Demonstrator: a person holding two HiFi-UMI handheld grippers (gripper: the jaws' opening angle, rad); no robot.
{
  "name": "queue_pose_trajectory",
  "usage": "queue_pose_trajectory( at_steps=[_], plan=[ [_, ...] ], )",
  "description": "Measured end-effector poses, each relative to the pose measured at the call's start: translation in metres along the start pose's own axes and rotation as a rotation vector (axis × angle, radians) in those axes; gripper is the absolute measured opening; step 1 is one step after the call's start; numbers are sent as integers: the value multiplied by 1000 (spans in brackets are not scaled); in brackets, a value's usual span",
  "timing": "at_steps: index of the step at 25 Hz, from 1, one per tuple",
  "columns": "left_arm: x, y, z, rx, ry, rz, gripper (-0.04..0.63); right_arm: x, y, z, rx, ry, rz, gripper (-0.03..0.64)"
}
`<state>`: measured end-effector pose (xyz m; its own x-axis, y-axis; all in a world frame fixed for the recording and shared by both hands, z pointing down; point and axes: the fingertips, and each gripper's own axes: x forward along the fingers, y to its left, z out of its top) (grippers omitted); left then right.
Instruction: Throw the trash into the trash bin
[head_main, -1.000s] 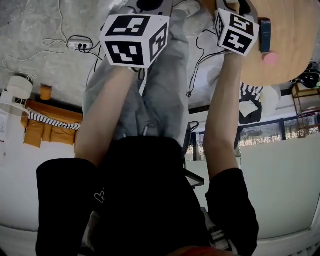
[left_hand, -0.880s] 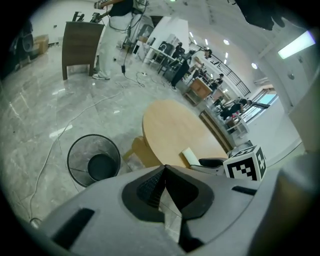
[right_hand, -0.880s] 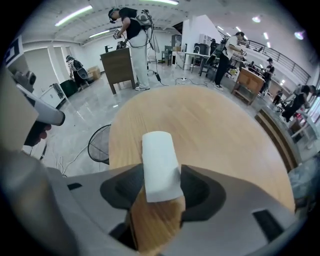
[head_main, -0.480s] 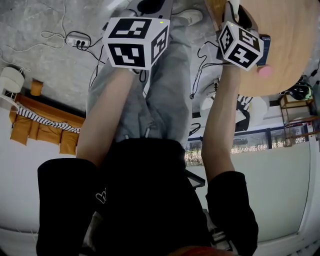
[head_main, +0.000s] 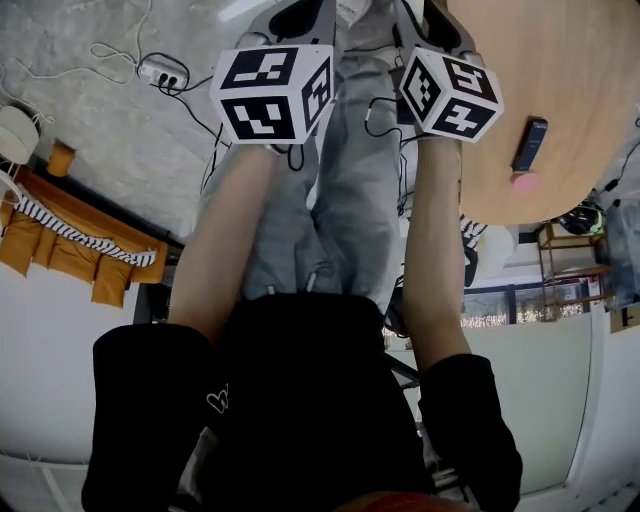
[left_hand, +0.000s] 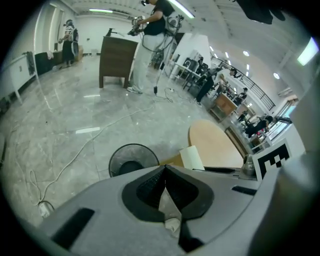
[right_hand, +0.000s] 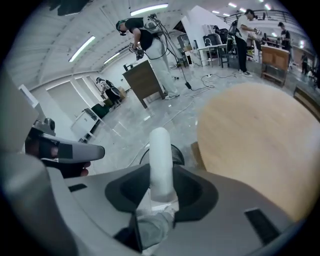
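Left gripper (left_hand: 164, 171) has its jaws pressed together at the tips, pinching a crumpled scrap of pale paper (left_hand: 169, 207) that bulges out lower between the pads. Beyond the jaws a black mesh bin (left_hand: 131, 159) stands on the grey floor, well short of being reached, with a white card (left_hand: 192, 158) and the round wooden table (left_hand: 216, 147) to its right.

Right gripper (right_hand: 161, 186) clamps a white tube (right_hand: 161, 160) that stands up between its jaws; the jaws have just been opening slightly, with the tube between them. The bin's dark rim (right_hand: 176, 153) peeps out just behind the tube, beside the table. In the head view both marker cubes sit side by side over grey trouser legs.
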<state>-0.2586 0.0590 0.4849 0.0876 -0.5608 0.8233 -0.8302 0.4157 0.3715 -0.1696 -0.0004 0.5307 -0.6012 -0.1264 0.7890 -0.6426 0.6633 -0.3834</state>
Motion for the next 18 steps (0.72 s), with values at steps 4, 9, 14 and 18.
queue_pose_trajectory(
  at_steps=[4, 9, 14, 18],
  plan=[
    [-4, 31, 0, -46, -18, 49, 6, 37, 17, -9, -5, 45, 31, 147],
    [-15, 67, -4, -93, -39, 109, 6, 81, 32, -13, 0, 67, 61, 161],
    [-20, 80, -14, -96, -28, 132, 6, 98, 41, -14, 18, 62, 62, 216],
    [-19, 65, -13, -59, -16, 111, 6, 76, 38, -20, 53, 37, 64, 209]
  ],
)
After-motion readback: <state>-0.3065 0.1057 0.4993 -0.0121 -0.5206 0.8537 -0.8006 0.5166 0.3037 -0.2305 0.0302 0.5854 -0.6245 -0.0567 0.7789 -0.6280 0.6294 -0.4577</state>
